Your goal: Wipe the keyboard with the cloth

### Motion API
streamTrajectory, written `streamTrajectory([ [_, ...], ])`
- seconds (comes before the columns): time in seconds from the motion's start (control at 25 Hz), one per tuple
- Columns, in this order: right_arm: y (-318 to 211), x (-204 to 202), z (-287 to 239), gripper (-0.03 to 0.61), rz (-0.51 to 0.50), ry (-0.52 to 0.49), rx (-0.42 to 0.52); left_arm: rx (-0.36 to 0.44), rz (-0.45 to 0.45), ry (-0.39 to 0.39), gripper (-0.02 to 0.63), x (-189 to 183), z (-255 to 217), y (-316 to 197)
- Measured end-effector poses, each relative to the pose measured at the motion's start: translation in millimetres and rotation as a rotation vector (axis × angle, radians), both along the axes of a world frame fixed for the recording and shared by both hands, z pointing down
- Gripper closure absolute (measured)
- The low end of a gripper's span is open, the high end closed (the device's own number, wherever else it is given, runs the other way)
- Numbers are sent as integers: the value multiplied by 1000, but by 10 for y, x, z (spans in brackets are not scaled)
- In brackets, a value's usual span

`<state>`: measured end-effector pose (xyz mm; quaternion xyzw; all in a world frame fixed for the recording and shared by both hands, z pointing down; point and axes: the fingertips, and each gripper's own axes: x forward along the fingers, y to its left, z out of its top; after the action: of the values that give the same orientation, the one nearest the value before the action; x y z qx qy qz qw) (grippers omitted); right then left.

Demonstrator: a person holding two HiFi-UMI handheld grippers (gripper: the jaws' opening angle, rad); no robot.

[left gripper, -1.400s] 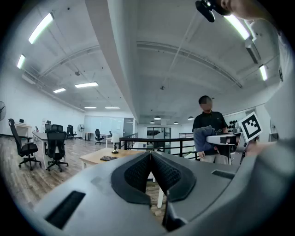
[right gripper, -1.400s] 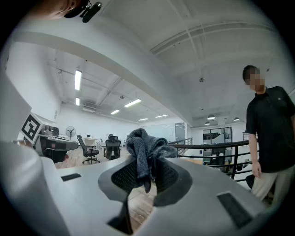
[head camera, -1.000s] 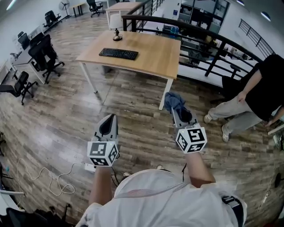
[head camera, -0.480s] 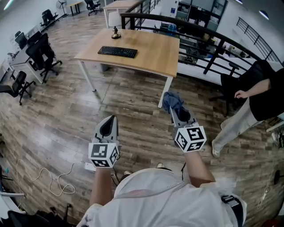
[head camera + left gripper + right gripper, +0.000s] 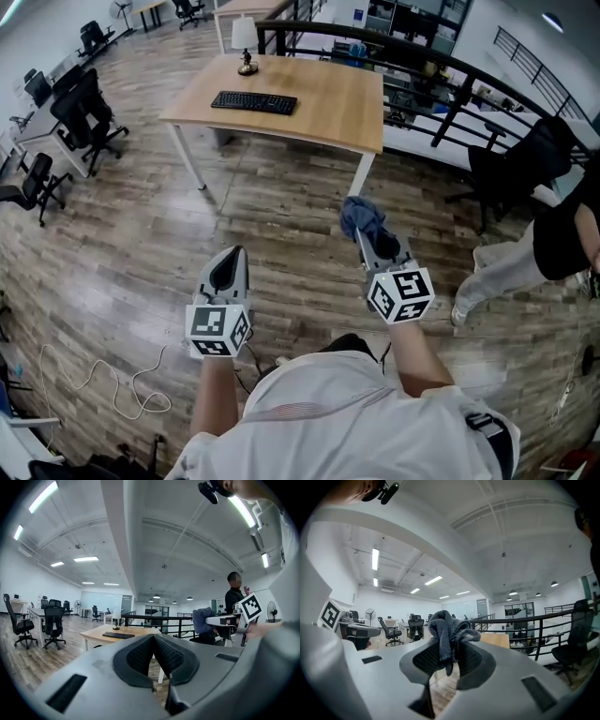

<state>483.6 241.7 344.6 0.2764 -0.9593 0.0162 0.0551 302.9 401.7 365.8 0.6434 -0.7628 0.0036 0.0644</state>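
Observation:
A black keyboard (image 5: 253, 102) lies on a wooden table (image 5: 337, 117) far ahead of me; in the left gripper view the keyboard (image 5: 118, 635) shows small on that table (image 5: 101, 636). My right gripper (image 5: 361, 231) is shut on a bunched grey-blue cloth (image 5: 361, 217); the cloth (image 5: 447, 632) sticks up between the jaws of that gripper (image 5: 449, 656). My left gripper (image 5: 228, 259) is held at waist height over the floor, jaws shut with nothing between them, seen also in its own view (image 5: 153, 641). Both are well short of the table.
A small lamp (image 5: 246, 45) stands at the table's back edge. Office chairs (image 5: 86, 117) stand to the left. A black railing (image 5: 450, 80) runs behind the table. A person (image 5: 553, 244) stands at the right. A white cable (image 5: 112, 389) lies on the wood floor.
The table sits slightly nearer and more centred in view. The person at the right has moved further right. Both grippers keep their pose, cloth still held.

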Motion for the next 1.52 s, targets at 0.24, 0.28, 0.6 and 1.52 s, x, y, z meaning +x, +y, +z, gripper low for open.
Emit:
streamTrajectory([
  [0.24,35,-206,80,449,3,47,-4,-2,7,31,600,-208,136,23],
  [0.28,2,-239,80,449,4,51,-3,-4,10,33,600,-235,152,-6],
  [0.6,-485,-834,240,449,-34,47,-33,-33,-27,10,600,-751,231,-388],
  [1.52,-3018,-2306,493,449,-136,37,-122,-99,-87,-14,600,-2012,149,-2825],
])
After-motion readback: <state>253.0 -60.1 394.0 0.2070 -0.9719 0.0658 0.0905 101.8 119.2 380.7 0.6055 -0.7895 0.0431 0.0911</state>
